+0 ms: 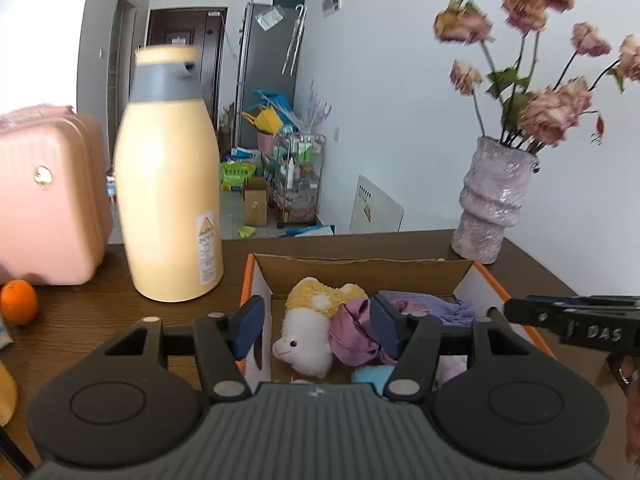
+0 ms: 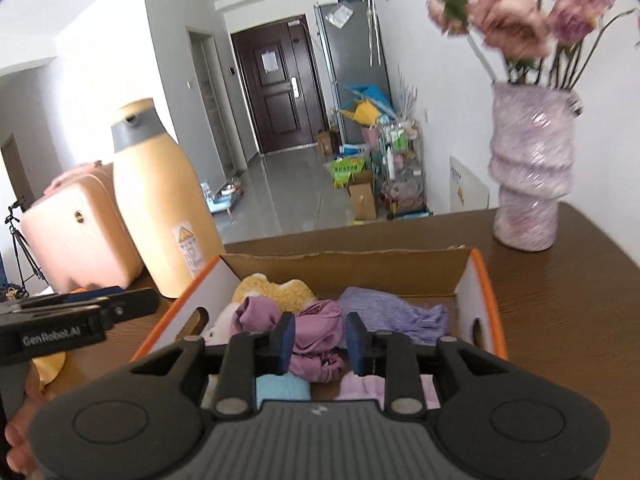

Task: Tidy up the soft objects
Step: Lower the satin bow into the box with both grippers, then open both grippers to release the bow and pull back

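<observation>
On the dark brown wooden table (image 1: 120,320), an open cardboard box with orange edges (image 1: 360,270), holding a white plush lamb with a yellow woolly back (image 1: 306,344), a crumpled mauve cloth (image 1: 354,338), a lilac striped fabric (image 2: 394,312) and a light blue soft piece (image 2: 282,387). Above the box, the left gripper (image 1: 318,328), jaws fairly wide, empty. Just right of it, the right gripper (image 2: 319,344), jaws narrowly apart over the mauve cloth, pads not pressing it. Behind, a tall cream flask with grey collar (image 1: 170,176), a pink hard-shell case (image 1: 48,196), an orange fruit (image 1: 18,302), a ribbed lilac vase of faded pink roses (image 1: 494,200).
</observation>
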Motion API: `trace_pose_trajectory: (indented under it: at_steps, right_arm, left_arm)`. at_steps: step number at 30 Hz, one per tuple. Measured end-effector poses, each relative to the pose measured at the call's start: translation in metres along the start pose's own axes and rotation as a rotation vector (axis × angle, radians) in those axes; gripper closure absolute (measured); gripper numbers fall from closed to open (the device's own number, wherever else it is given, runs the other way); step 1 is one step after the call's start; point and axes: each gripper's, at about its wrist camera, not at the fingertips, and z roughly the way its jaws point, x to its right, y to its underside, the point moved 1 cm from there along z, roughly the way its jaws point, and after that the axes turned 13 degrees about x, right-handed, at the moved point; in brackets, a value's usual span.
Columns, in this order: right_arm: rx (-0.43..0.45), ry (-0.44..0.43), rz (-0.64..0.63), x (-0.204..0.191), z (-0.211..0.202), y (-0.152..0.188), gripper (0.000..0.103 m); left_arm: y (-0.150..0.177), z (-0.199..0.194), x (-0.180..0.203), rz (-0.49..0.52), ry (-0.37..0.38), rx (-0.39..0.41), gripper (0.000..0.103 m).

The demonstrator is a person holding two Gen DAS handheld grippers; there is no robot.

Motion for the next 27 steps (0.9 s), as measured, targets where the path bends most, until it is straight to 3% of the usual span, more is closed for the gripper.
trace_pose_trajectory:
  at_steps: [2, 6, 8, 12, 18, 27]
  right_arm:
    - [0.024, 0.007, -0.008, 0.001, -0.022, -0.003, 0.065]
    - [0.111, 0.045, -0.024, 0.005, -0.067, -0.011, 0.026]
    - [0.158, 0.067, -0.038, 0.006, -0.089, -0.012, 0.021]
    - [0.225, 0.082, -0.037, 0.008, -0.127, -0.012, 0.014]
    - [0.29, 0.103, -0.097, 0.003, -0.171, 0.005, 0.013]
    - [0.41, 0.086, -0.134, -0.01, -0.252, 0.067, 0.011]
  left_arm:
    - [-0.002, -0.016, 0.002, 0.007, -0.009, 0.016, 0.036]
    - [0.001, -0.047, 0.008, 0.039, -0.038, 0.057, 0.025]
    - [0.002, -0.064, 0.012, 0.059, -0.045, 0.077, 0.021]
    - [0.006, -0.101, 0.022, 0.094, -0.058, 0.157, 0.014]
    - [0.015, -0.153, 0.035, 0.131, -0.075, 0.238, 0.001]
    - [0.067, -0.237, 0.053, 0.144, -0.097, 0.317, 0.0]
